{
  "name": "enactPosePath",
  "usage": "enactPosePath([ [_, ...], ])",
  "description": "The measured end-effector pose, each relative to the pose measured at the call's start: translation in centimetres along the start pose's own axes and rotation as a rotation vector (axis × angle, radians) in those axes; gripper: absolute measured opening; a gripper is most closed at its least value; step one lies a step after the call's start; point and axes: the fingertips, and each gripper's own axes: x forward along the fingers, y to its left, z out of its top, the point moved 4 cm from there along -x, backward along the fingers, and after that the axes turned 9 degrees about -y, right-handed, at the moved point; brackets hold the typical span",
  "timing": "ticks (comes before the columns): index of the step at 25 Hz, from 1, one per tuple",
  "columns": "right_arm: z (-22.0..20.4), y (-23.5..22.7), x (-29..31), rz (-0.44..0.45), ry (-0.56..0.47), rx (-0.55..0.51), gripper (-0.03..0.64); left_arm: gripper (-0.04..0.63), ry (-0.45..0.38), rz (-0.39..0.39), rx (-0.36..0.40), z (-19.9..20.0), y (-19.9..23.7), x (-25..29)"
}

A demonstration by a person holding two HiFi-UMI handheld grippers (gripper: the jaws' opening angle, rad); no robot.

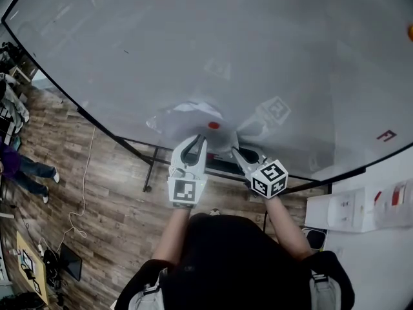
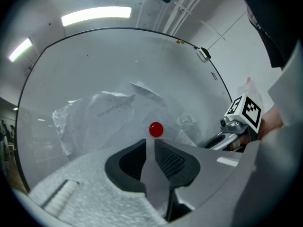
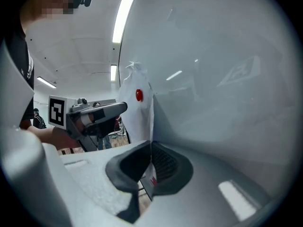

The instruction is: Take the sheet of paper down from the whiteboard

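Observation:
A crumpled white sheet of paper (image 1: pixel 184 116) hangs low on the whiteboard (image 1: pixel 193 44), pinned by a round red magnet (image 1: pixel 214 125). My left gripper (image 1: pixel 201 139) reaches up just below the magnet. In the left gripper view its jaws (image 2: pixel 150 143) are shut on a strip of the paper (image 2: pixel 109 112) under the magnet (image 2: pixel 155 129). My right gripper (image 1: pixel 233 150) sits close beside it on the right. In its own view the right gripper (image 3: pixel 150 145) pinches the paper's (image 3: pixel 137 112) edge, with the magnet (image 3: pixel 138 95) above.
The whiteboard's dark stand (image 1: pixel 155 157) rises from a wooden floor (image 1: pixel 97 199) on which a loose cable lies. A white cabinet (image 1: pixel 348 212) is at the right. A person (image 1: pixel 26 170) stands far left. A small red mark (image 1: pixel 386 135) is on the board.

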Motion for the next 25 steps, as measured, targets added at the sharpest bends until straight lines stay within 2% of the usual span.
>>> enactPosePath([
  [1,0.0,0.0,0.0,0.003,-0.002,0.004,0.005,0.090,-0.002,0.002,0.008,0.1,-0.1,0.3],
  [2,0.0,0.1,-0.1,0.006,-0.003,0.006,0.005,0.119,-0.003,0.001,0.017,0.2,-0.2,0.6],
  [4,0.1,0.2,0.0,0.011,-0.003,0.009,0.005,0.139,-0.007,0.000,0.040,0.5,-0.4,1.0],
  [11,0.0,0.0,0.1,0.019,0.002,0.012,0.005,0.156,-0.037,0.040,0.097,1.7,-0.8,2.1],
  [14,0.0,0.0,0.0,0.017,0.000,0.016,0.005,0.156,-0.050,0.044,0.099,1.9,-1.3,2.5],
  [25,0.0,-0.2,0.2,0.019,0.000,0.026,0.005,0.169,-0.018,0.041,0.090,1.4,-1.4,3.6],
])
